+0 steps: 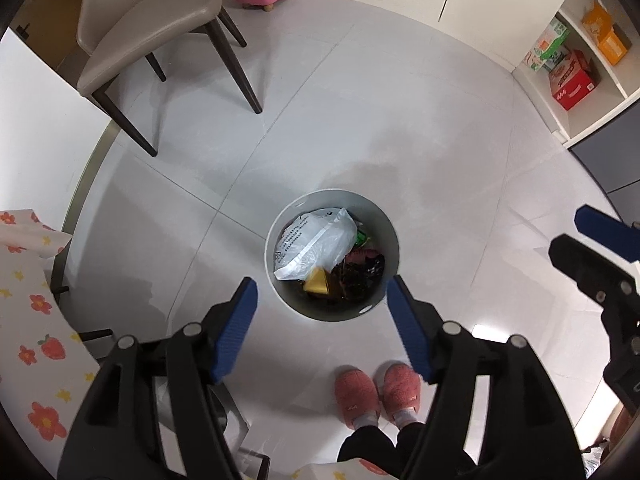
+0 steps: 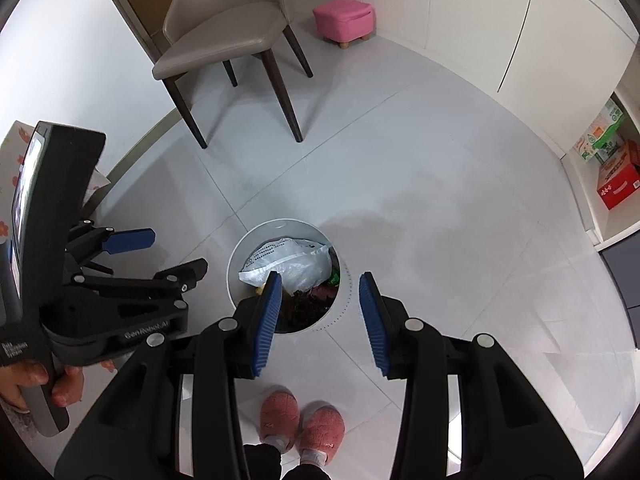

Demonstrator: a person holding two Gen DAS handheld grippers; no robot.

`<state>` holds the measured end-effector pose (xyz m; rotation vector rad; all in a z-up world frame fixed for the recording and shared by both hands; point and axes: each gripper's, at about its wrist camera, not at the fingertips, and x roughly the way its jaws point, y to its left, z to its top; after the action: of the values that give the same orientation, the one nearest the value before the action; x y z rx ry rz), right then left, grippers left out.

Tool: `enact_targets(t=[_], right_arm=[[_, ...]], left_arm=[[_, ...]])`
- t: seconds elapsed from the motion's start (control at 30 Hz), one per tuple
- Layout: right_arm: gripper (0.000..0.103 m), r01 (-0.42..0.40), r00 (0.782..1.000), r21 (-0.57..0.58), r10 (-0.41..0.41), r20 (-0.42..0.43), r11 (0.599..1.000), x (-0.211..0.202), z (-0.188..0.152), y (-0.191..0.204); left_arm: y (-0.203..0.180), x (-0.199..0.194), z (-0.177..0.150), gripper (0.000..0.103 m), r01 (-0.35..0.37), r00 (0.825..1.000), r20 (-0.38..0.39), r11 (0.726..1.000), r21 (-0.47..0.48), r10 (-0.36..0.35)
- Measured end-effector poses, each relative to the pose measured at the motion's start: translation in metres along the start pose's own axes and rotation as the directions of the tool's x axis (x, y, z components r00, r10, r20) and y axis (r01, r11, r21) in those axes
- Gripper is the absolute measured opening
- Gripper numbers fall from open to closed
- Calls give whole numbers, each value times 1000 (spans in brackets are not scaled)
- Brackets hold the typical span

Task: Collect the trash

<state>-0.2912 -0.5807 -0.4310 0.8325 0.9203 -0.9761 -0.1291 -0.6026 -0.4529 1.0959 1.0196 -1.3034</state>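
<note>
Left wrist view: the left gripper point(image 1: 322, 294) is held spread and empty above the waste bin point(image 1: 384, 236), where a white plastic bag point(image 1: 316, 242) partly hides darker trash

Right wrist view: the right gripper point(image 2: 320, 294) is seen parted, nothing pinched; the bin's near side is covered by one finger point(image 2: 266, 320)

Both grippers point steeply down. The left gripper point(image 1: 322, 300) has its jaws spread wide with nothing between the blue pads. The right gripper point(image 2: 320, 300) hangs beside it, jaws apart and empty. A hand point(image 2: 38, 386) at 8 o'clock in the right view grips the left gripper's handle. Slippered feet point(image 1: 378, 394) stand at 6 o'clock.
</note>
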Motion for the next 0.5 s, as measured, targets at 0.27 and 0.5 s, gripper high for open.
enact_targets(t=[0.27, 0.5], right_arm=[[41, -22, 999, -85, 25, 38, 996, -69, 10, 25], [49, -75, 992, -242, 97, 79, 967, -152, 19, 70]], left_arm=[[14, -76, -8, 69, -58, 996, 60, 997, -47, 61], [39, -169, -38, 76, -92, 983, 145, 985, -143, 113]])
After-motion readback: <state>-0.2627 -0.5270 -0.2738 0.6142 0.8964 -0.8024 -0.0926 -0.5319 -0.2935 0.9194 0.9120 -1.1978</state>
